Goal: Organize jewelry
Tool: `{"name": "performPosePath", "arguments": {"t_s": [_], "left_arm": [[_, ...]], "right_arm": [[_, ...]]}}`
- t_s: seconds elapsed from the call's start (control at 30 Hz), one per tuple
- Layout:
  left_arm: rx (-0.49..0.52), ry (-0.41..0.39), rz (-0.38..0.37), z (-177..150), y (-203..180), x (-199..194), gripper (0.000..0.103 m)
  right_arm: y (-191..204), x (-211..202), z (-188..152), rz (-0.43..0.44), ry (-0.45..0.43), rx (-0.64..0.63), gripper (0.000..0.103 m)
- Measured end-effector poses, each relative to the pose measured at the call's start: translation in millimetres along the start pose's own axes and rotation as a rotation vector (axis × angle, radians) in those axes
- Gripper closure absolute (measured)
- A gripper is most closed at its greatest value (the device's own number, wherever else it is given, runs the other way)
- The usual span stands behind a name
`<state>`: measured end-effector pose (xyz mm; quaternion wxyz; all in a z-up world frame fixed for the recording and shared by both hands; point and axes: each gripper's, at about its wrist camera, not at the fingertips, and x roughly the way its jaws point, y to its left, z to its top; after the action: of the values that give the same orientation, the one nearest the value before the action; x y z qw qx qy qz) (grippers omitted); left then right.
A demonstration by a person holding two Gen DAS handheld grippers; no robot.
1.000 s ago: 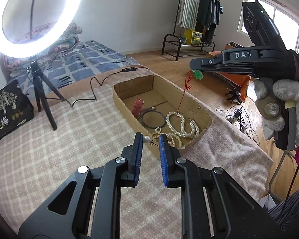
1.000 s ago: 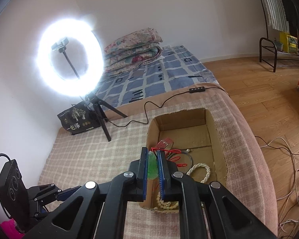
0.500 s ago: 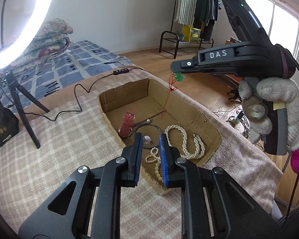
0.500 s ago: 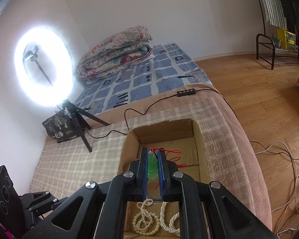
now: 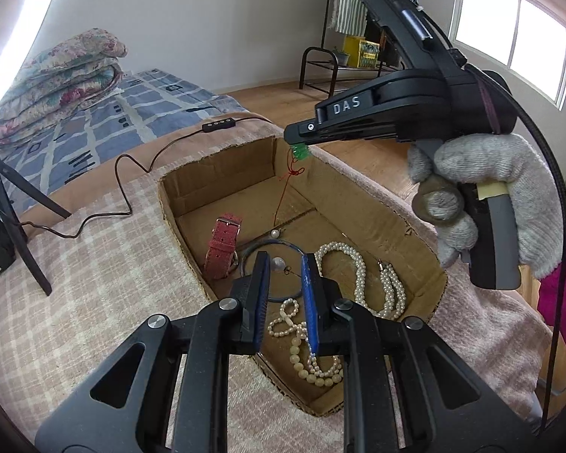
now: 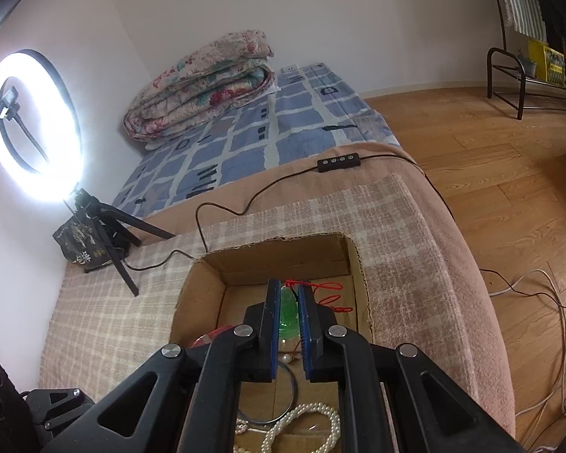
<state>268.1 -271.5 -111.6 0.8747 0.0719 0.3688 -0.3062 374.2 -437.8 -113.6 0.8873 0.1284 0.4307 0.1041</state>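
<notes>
Pretty bright daylight from the window (image 5: 509, 34), plus a blown-out ring light (image 6: 34, 124). Heavy fisheye warping, dark vignetted corners, otherwise sharp.

The right gripper (image 5: 296, 139) pinches a green pendant (image 5: 300, 151) above the cardboard box (image 5: 362, 196)'s far end (red cord (image 5: 286, 192) trailing inside). The left gripper (image 5: 285, 294) hangs parted, a small pearl earring (image 5: 277, 264) between its 2 fingers.

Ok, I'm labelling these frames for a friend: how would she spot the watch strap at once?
Find the open cardboard box sunk into the checked blanket. On its floor, against the wall nearest the ring light's tripod, lies the red watch strap, beside a dark hoop. It is the only flat red band; its neighbours are pale bead strands.
</notes>
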Motion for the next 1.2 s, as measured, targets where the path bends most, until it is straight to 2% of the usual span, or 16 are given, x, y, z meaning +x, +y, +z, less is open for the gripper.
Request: {"name": "performPosePath", "arguments": {"t_s": [0.23, 0.33, 0.4, 0.43, 0.5, 0.53, 0.57, 0.6, 0.7, 0.87, 1.2], "left_arm": [[0.018, 0.012, -0.011, -4, -3, 8, 0.087], [0.018, 0.006, -0.015, -4, -3, 7, 0.087], [0.021, 0.006, -0.017, -4, -4, 5, 0.085], [0.023, 0.005, -0.009, -3, -5, 4, 0.079], [0.020, -0.006, -0.003, -3, -5, 1, 0.038], [0.016, -0.024, -0.001, -3, -6, -2, 0.035], [0.015, -0.033, 0.002, -3, -6, -4, 0.034], [0.017, -0.035, 0.004, -3, -6, -6, 0.033], [0.020, -0.026, 0.015, -3, -7, -7, 0.028], [0.015, -0.025, 0.016, -4, -7, -15, 0.028], [0.009, -0.050, 0.020, -4, -11, -46, 0.027]], "right_arm": [[2, 17, 0, 0.000, 0.023, -0.014, 0.095], [4, 16, 1, 0.001, 0.016, -0.015, 0.087], [7, 15, 1, -0.002, 0.009, -0.023, 0.071], [9, 14, 1, -0.007, 0.006, -0.029, 0.069], [12, 12, 1, -0.018, 0.001, -0.041, 0.062], [13, 12, 1, -0.028, -0.001, -0.043, 0.055], [15, 11, 1, -0.040, -0.009, -0.047, 0.039], [16, 9, 1, -0.049, -0.020, -0.053, 0.027], [21, 5, 0, -0.085, -0.042, -0.076, 0.012], [28, 0, 1, -0.148, -0.050, -0.093, 0.003], [50, -33, 2, -0.188, -0.086, -0.128, 0.002]]}}
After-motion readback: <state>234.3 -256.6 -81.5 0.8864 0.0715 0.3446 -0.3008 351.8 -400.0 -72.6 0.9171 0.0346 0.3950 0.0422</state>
